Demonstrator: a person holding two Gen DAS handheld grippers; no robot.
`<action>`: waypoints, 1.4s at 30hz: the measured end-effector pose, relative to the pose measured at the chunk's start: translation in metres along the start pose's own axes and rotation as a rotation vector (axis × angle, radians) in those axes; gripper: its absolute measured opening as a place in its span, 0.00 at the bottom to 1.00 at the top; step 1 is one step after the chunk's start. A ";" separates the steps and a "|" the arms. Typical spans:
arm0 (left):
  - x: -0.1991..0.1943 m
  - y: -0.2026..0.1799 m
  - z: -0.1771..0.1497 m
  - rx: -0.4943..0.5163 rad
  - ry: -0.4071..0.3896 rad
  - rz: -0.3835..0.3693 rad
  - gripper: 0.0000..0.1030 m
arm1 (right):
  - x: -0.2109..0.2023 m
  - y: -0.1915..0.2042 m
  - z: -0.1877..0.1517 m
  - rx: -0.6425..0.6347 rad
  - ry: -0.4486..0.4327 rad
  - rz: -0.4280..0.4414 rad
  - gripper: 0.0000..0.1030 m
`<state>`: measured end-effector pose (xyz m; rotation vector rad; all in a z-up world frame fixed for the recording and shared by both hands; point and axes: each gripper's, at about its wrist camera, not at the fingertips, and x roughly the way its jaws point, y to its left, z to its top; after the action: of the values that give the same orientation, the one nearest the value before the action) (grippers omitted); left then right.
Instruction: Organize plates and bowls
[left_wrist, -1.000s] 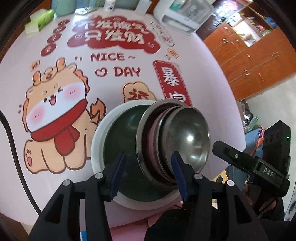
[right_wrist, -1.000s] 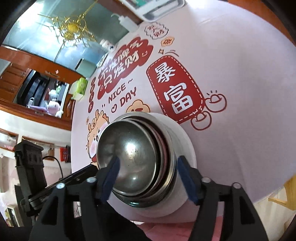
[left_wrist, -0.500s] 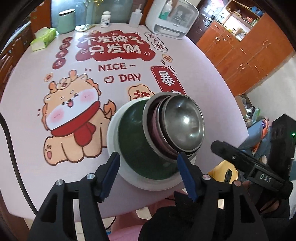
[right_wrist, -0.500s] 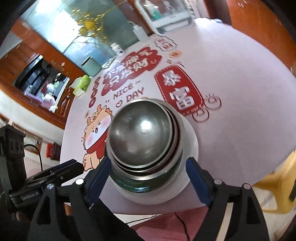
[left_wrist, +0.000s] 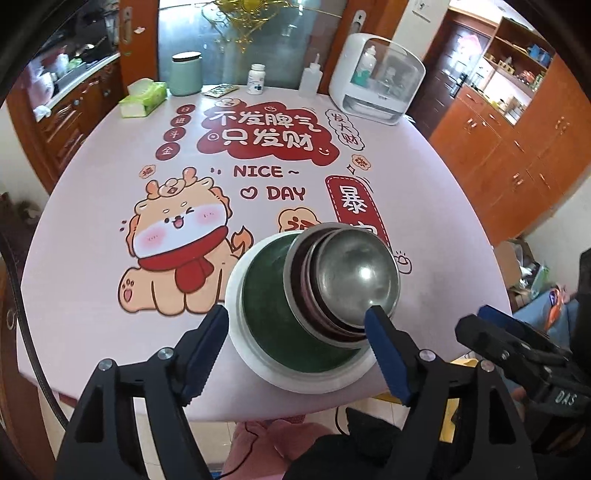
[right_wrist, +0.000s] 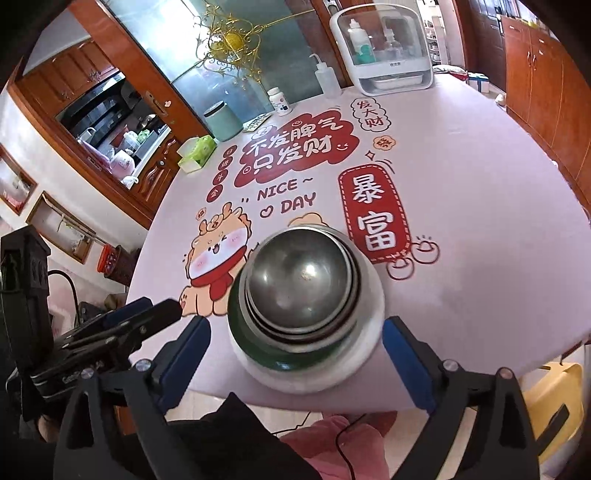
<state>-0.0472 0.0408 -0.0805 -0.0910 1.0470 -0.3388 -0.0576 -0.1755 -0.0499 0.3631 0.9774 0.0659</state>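
A pink printed tablecloth (left_wrist: 92, 236) is spread over a round table, with wooden cabinets (left_wrist: 517, 166) seen behind. The stack (left_wrist: 314, 295) of nested bowls on a white plate (right_wrist: 362, 354) is set near the table's front edge, ahead of both claws. The left gripper (left_wrist: 295, 339) and right gripper (right_wrist: 295, 354) have just been opening; their jaws are held wide, nothing gripped.

From the left wrist we look steeply down past the left claw (left_wrist: 295, 343) at the near edge of the counter (left_wrist: 92, 258), facing the far glass door, with the right claw (left_wrist: 517, 343) at lower right. From the right wrist we look down between the right claw's (right_wrist: 295, 354) fingers the same way, the left claw (right_wrist: 144, 317) at lower left. Both close views share the stacked bowls (left_wrist: 343, 284) (right_wrist: 303, 284) and the printed cover.
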 end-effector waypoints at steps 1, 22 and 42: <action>-0.001 -0.001 -0.002 -0.011 0.000 0.007 0.74 | -0.004 -0.001 -0.004 -0.004 0.003 -0.005 0.92; -0.051 -0.045 -0.073 -0.052 -0.097 0.226 0.88 | -0.054 -0.003 -0.071 -0.085 0.003 -0.057 1.00; -0.089 -0.060 -0.082 -0.015 -0.266 0.339 0.99 | -0.073 0.006 -0.081 -0.120 -0.083 -0.072 1.00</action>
<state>-0.1718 0.0195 -0.0340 0.0287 0.7836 -0.0092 -0.1643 -0.1638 -0.0303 0.2190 0.8994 0.0438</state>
